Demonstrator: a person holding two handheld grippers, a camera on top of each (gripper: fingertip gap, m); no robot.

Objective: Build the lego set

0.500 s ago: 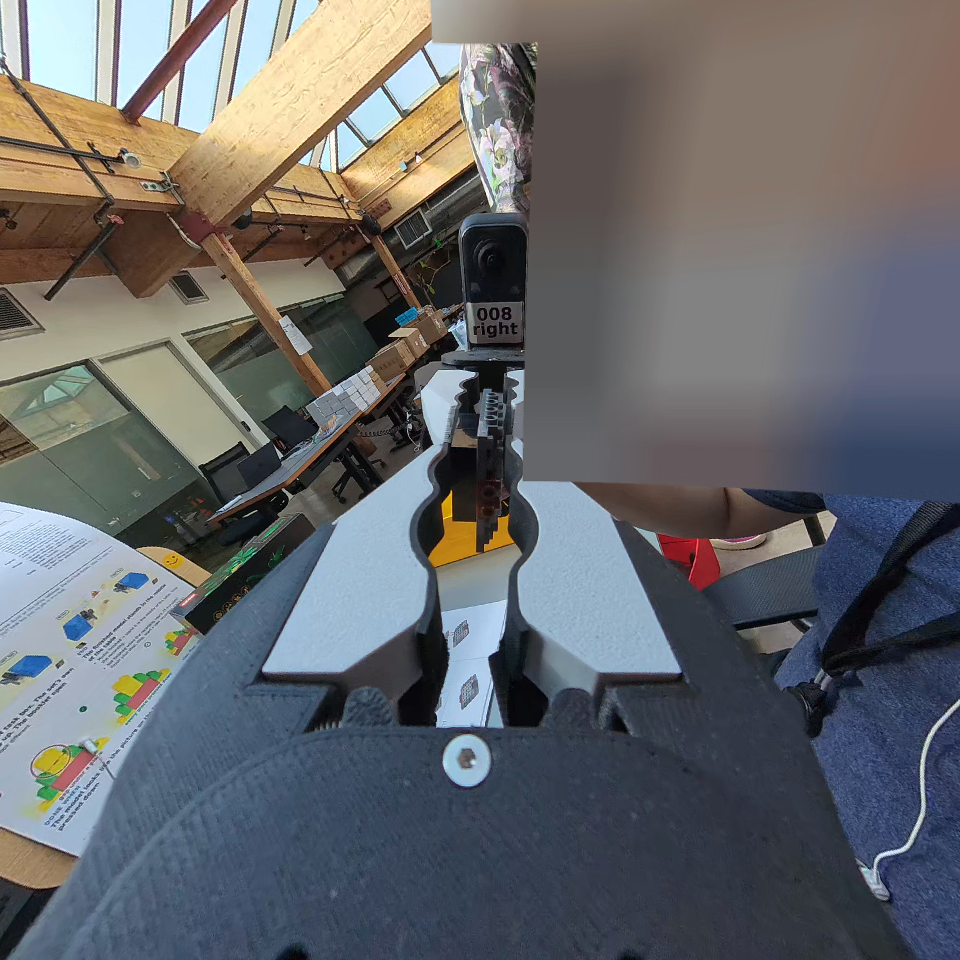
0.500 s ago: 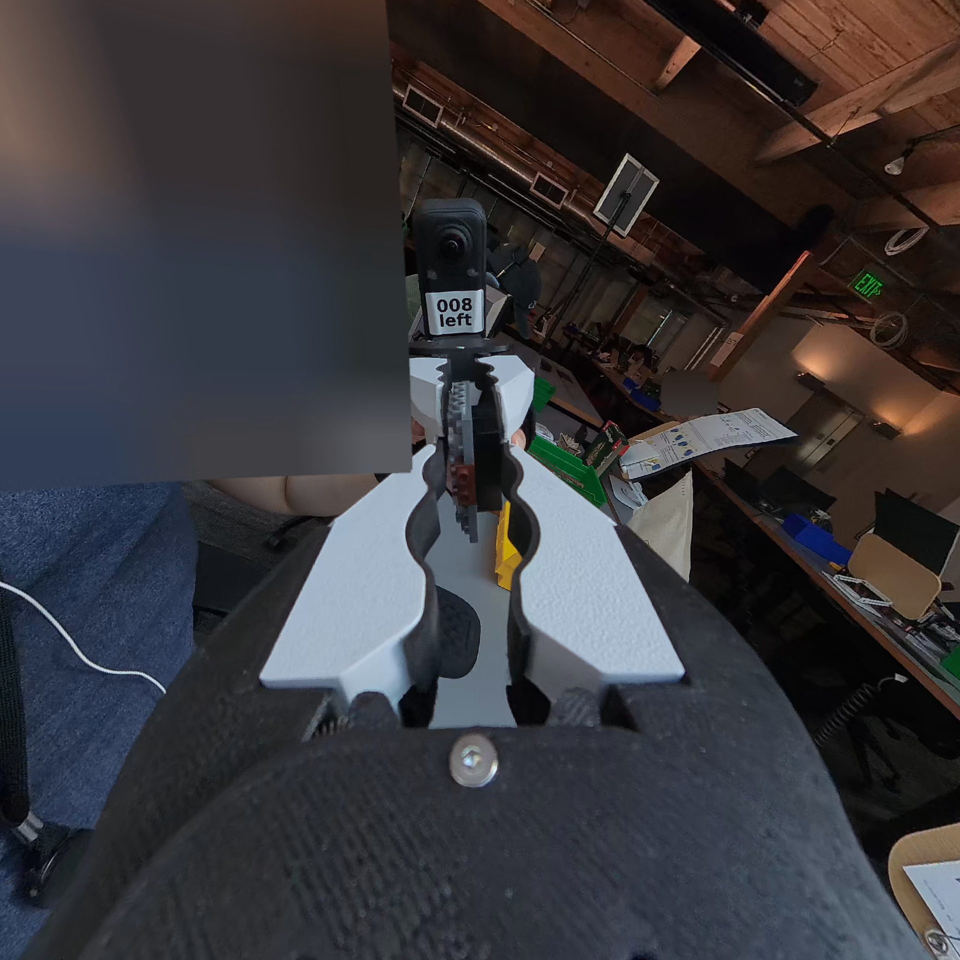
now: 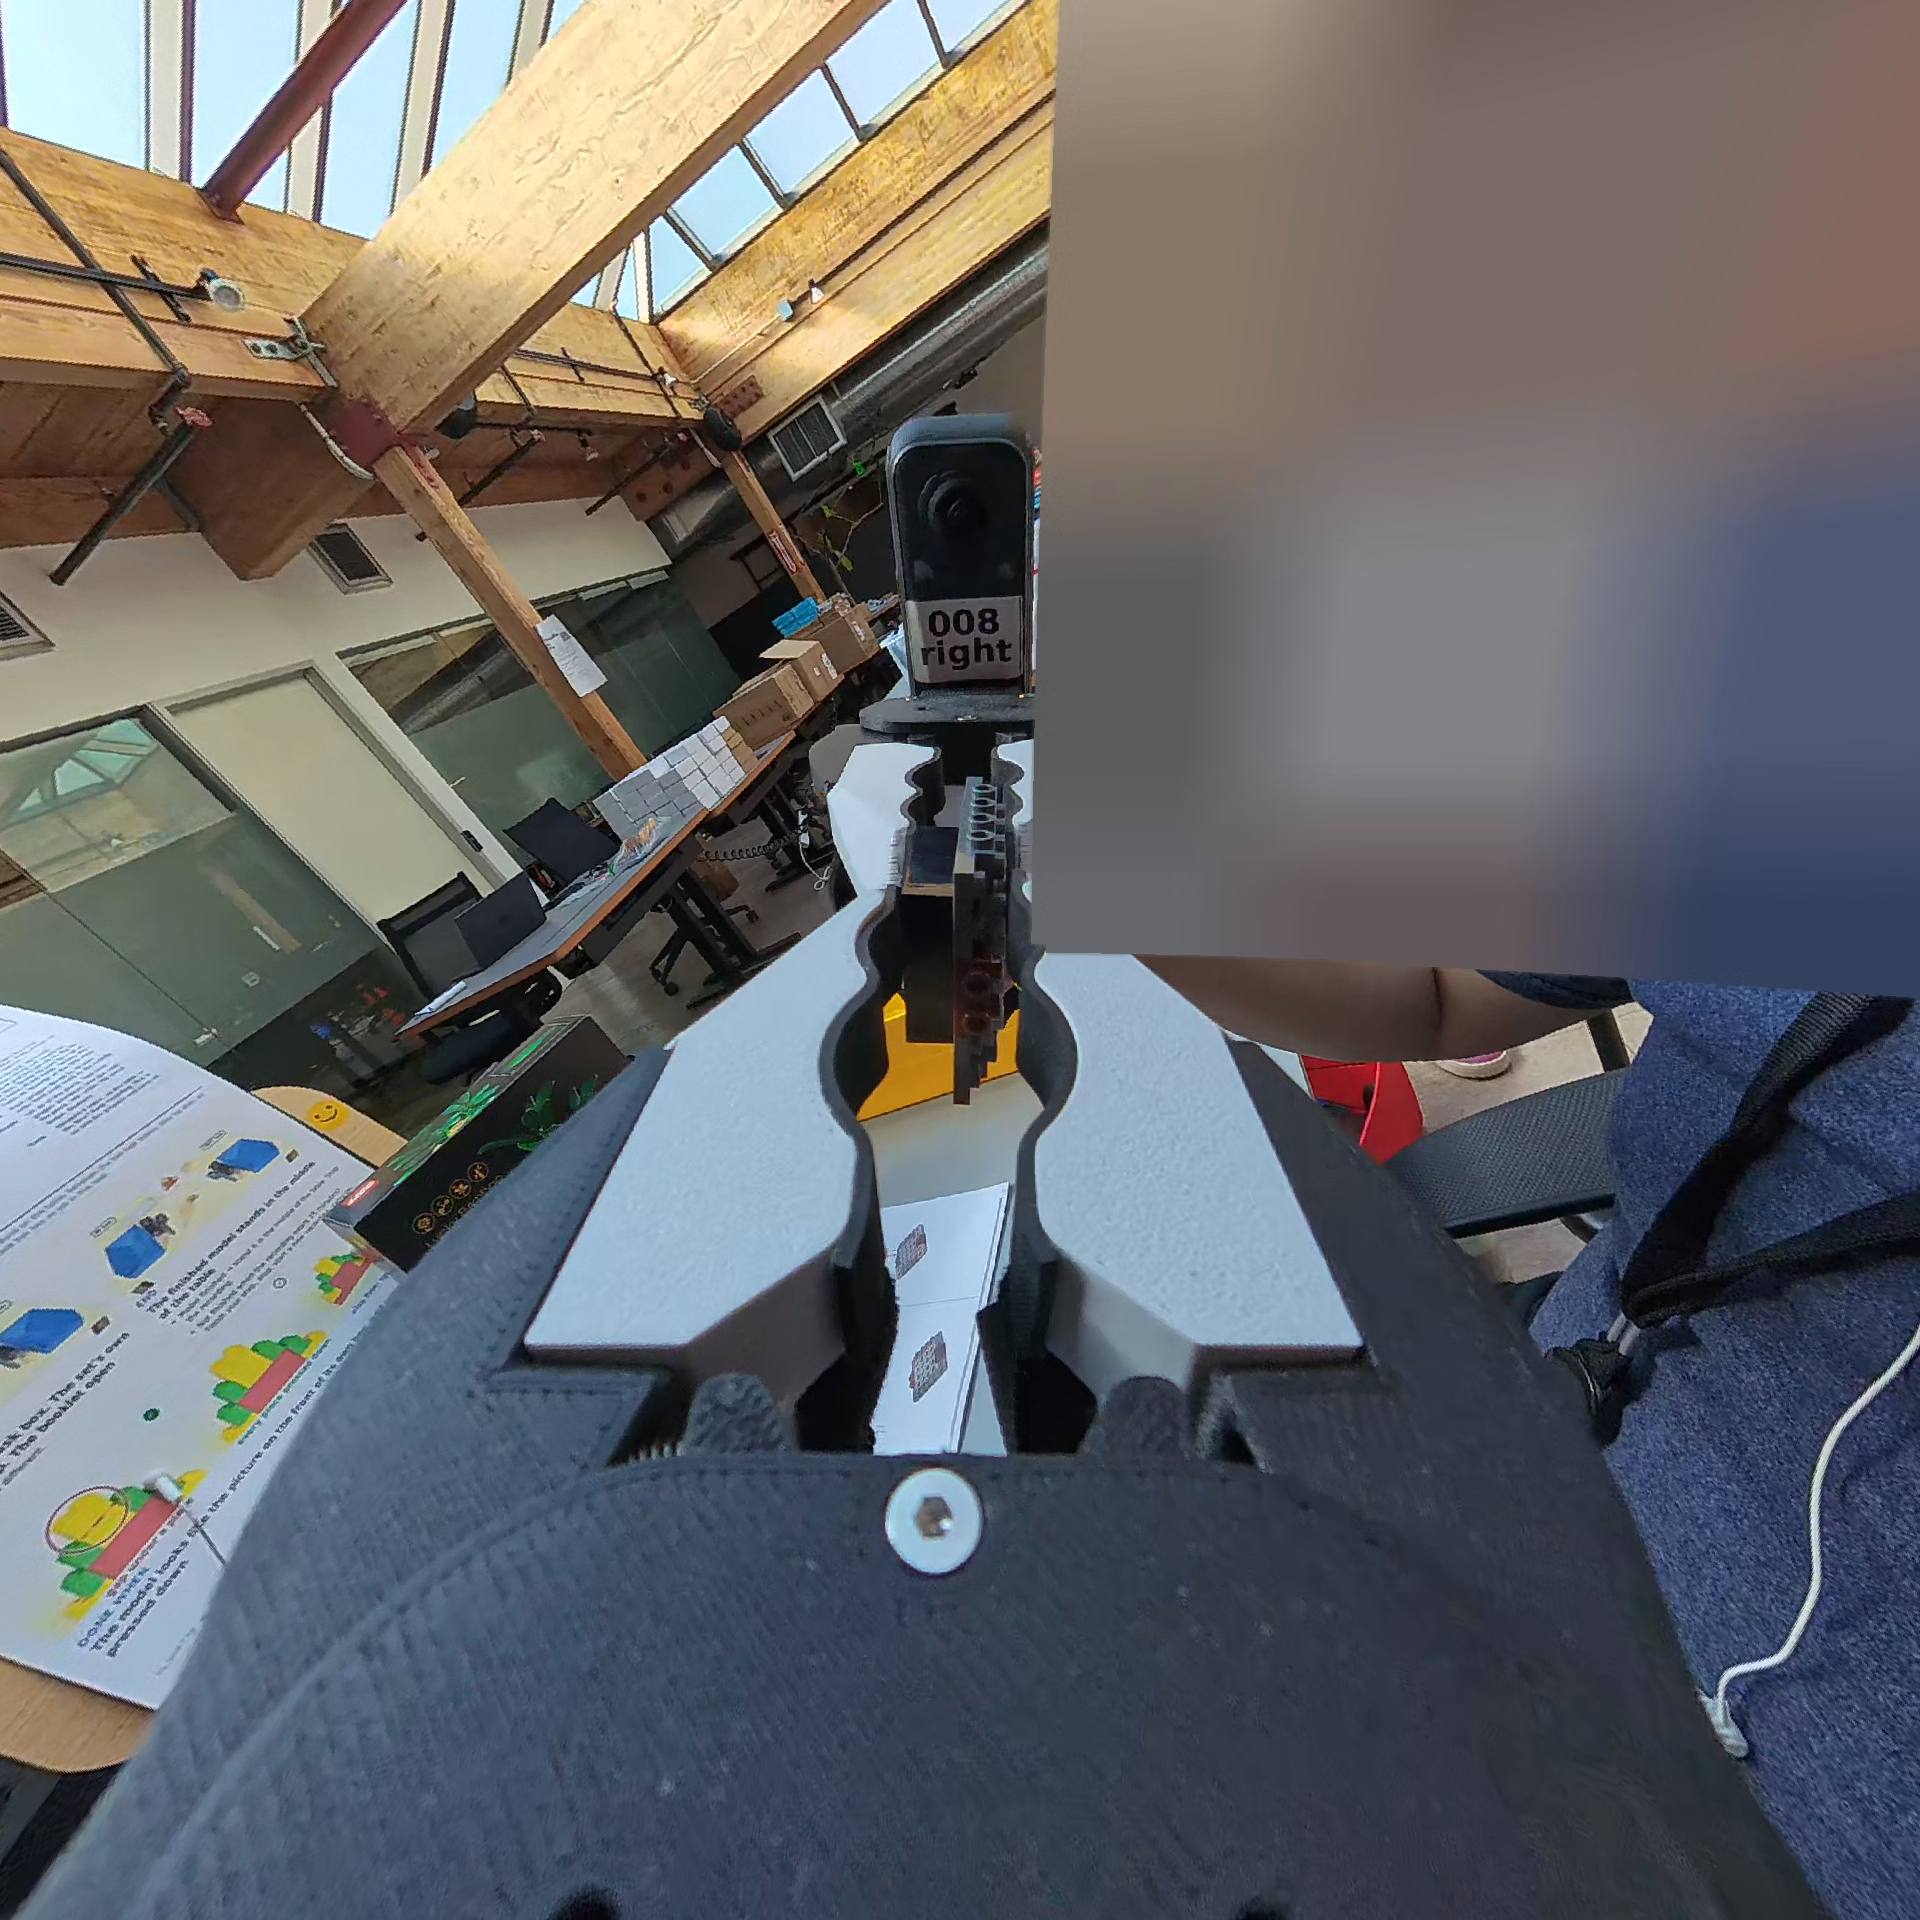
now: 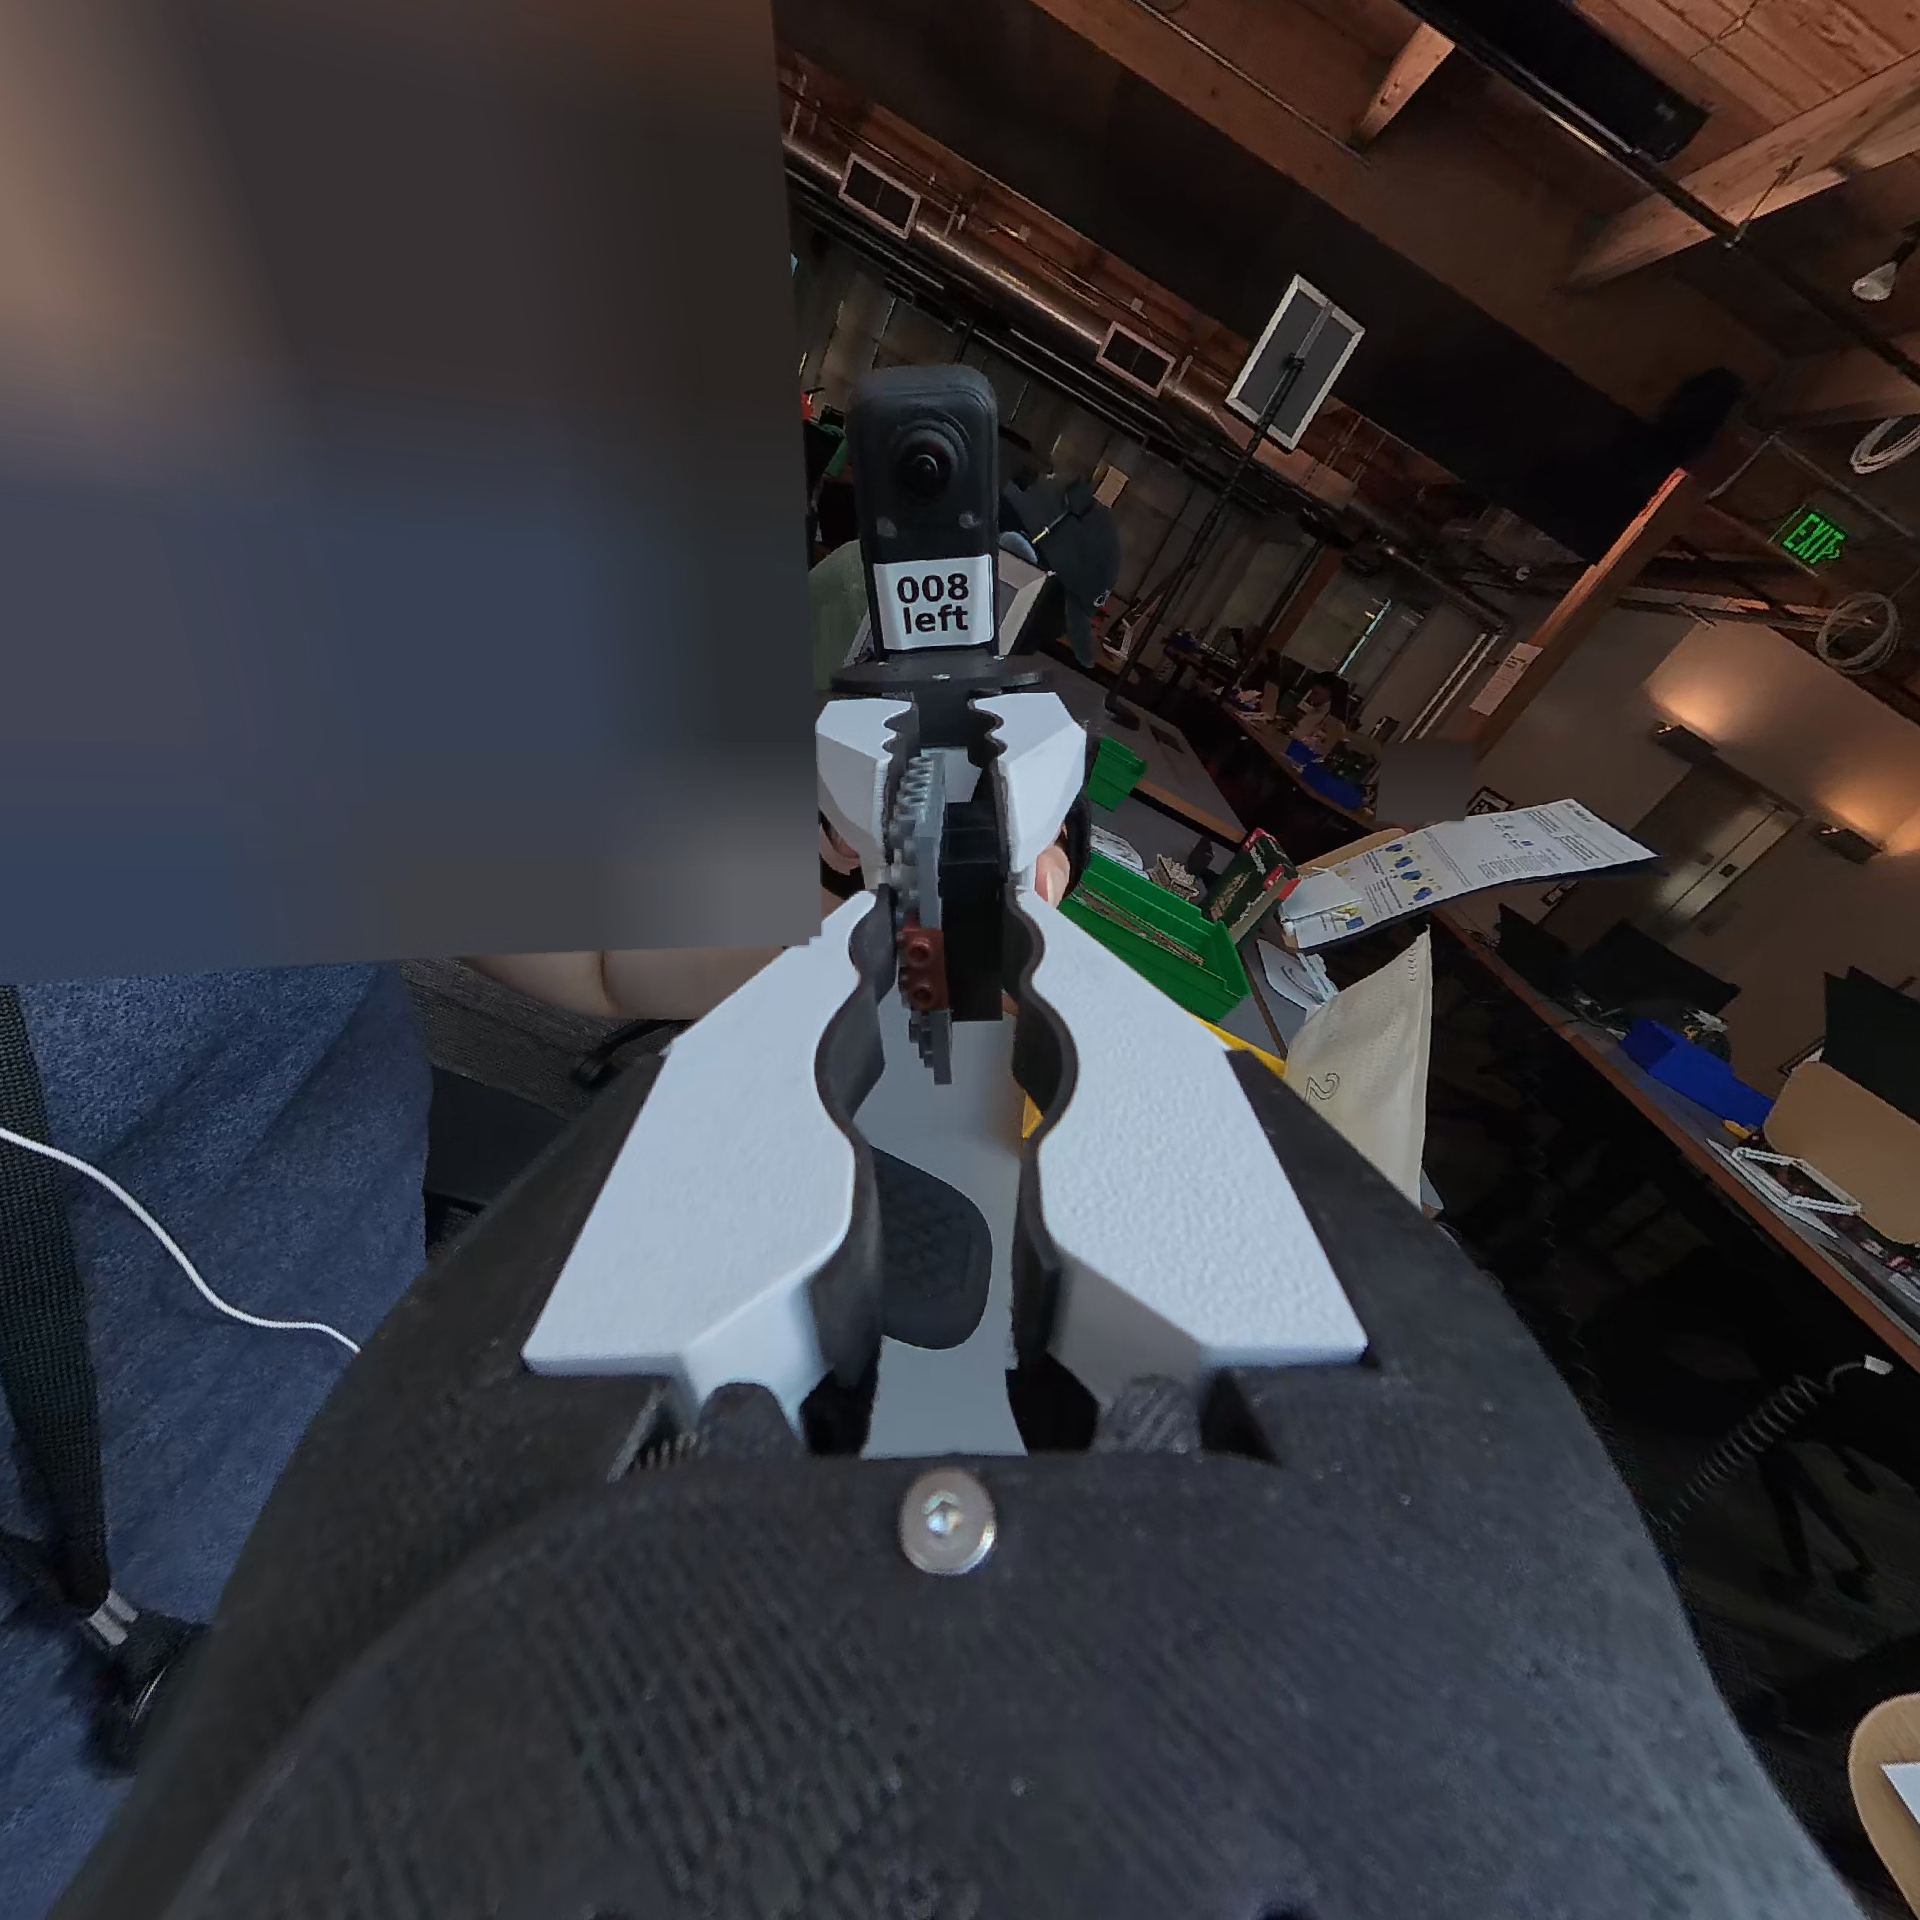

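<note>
A small lego assembly (image 3: 961, 935), a dark grey studded plate with a black brick and a reddish-brown piece, is held edge-on in the air between both grippers. My left gripper (image 3: 954, 940) is shut on its near end. My right gripper (image 3: 966, 774) faces it from beyond and holds the far end. In the right wrist view, my right gripper (image 4: 940, 935) is shut on the same assembly (image 4: 930, 914), and the left gripper (image 4: 951, 769) grips it from the other side. Most of the assembly is hidden by the fingers.
A printed instruction sheet (image 3: 156, 1299) and a dark lego box (image 3: 468, 1164) lie at the left on a wooden table. A yellow bin (image 3: 914, 1060) and a booklet (image 3: 935, 1299) sit below the grippers. Green bins (image 4: 1143, 935) and a paper bag (image 4: 1361, 1060) are at the right. A person in a blue top (image 3: 1766, 1351) is close by. The grippers are tip to tip, or close to it.
</note>
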